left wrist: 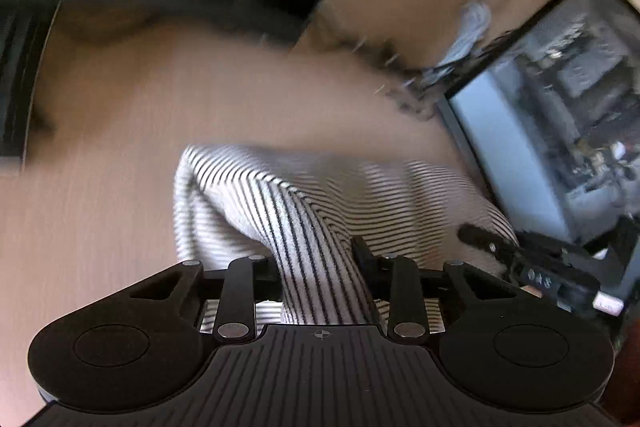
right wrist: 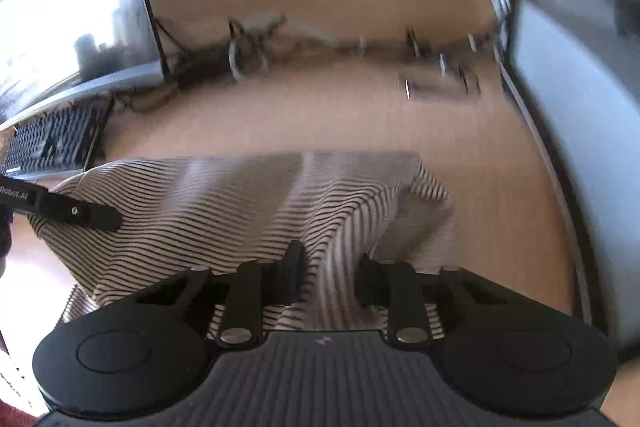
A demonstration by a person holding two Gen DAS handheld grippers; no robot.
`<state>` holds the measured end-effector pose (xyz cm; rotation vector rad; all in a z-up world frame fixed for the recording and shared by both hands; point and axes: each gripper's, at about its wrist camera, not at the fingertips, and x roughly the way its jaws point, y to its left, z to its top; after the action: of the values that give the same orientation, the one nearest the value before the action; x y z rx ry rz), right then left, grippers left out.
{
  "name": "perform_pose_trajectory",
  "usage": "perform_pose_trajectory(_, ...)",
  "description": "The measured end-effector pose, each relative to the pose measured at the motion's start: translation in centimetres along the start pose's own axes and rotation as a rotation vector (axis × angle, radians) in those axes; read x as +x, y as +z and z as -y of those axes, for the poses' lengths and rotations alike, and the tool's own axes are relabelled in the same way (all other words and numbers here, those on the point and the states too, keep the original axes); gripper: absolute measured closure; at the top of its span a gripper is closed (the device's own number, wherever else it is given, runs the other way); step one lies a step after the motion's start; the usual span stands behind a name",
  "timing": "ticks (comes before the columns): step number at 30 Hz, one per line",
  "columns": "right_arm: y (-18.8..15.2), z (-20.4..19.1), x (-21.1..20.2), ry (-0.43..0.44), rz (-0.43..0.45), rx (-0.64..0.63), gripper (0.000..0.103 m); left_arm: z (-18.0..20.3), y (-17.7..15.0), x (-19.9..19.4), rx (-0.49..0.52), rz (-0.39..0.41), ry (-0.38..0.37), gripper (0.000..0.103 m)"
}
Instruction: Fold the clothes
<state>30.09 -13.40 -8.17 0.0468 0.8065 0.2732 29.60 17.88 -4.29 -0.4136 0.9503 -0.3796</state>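
A white garment with thin black stripes [left wrist: 304, 195] lies bunched on the wooden desk [left wrist: 160, 99]. In the left wrist view my left gripper [left wrist: 320, 263] is shut on a raised ridge of this cloth, which runs up between its fingers. My right gripper [left wrist: 492, 243] shows at the garment's right edge. In the right wrist view the striped garment [right wrist: 240, 203] spreads across the desk [right wrist: 320, 115], and my right gripper [right wrist: 330, 275] is shut on a pulled-up fold of it. My left gripper [right wrist: 80, 213] reaches onto the cloth's left end.
A monitor [left wrist: 560, 115] stands right of the garment, with tangled cables [left wrist: 400, 67] behind. The right wrist view shows a monitor [right wrist: 60, 7] and keyboard [right wrist: 52, 143] at left, another screen [right wrist: 580, 67] at right, and cables [right wrist: 248, 47] along the back. Both views are blurred.
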Motion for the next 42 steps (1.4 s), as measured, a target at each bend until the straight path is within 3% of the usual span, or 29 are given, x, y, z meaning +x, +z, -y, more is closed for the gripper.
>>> perform_pose_trajectory(5,1.2,0.8,-3.5,0.057,0.053,-0.008,0.086,0.7,-2.7,-1.6,0.028,-0.023,-0.022,0.071)
perform_pose_trajectory(8,-0.8,1.3,-2.7,0.041,-0.006,0.013,0.086,-0.6,-5.9,-0.1,-0.046,-0.105,0.000,0.071)
perform_pose_trajectory(11,-3.5,1.3,-1.1,-0.031,-0.064,-0.004,0.086,-1.7,-7.7,0.7,-0.054,-0.139,0.037,0.070)
perform_pose_trajectory(15,-4.1,0.6,-1.2,-0.062,-0.056,-0.047,0.084,-2.0,-7.3,-0.4,-0.032,-0.113,0.065,0.061)
perform_pose_trajectory(18,-3.4,0.3,-1.8,-0.076,-0.047,-0.065,0.073,-1.8,-6.9,-3.3,0.019,-0.051,0.087,0.059)
perform_pose_trajectory(19,-3.0,0.2,-2.1,-0.076,-0.036,-0.059,0.063,-1.6,-6.6,-4.2,0.027,-0.023,0.083,0.055)
perform_pose_trajectory(20,-2.5,0.2,-2.5,-0.072,-0.017,-0.047,0.054,-1.3,-6.3,-5.1,0.029,0.005,0.071,0.052)
perform_pose_trajectory(23,-1.4,0.1,-3.6,-0.015,0.044,0.019,0.050,-0.1,-5.2,-6.3,0.018,0.053,-0.018,0.038)
perform_pose_trajectory(25,-0.9,-0.3,-3.5,0.053,0.062,0.069,0.043,0.1,-5.2,-5.3,0.000,0.018,-0.081,0.026)
perform_pose_trajectory(27,-1.0,-1.0,-2.4,0.106,0.051,0.103,0.039,0.1,-5.5,-3.5,-0.023,-0.041,-0.124,0.025)
perform_pose_trajectory(30,-2.5,-1.3,-1.0,0.126,0.003,0.130,0.034,-0.6,-6.6,-0.4,-0.060,-0.140,-0.070,0.025)
perform_pose_trajectory(35,-5.2,-1.6,-1.2,0.126,-0.047,0.152,0.032,-0.6,-5.9,1.0,-0.083,-0.118,-0.073,0.021)
perform_pose_trajectory(42,-6.7,-4.3,-3.0,0.105,-0.081,0.091,0.021,0.2,-1.2,5.7,-0.078,-0.045,-0.037,0.020)
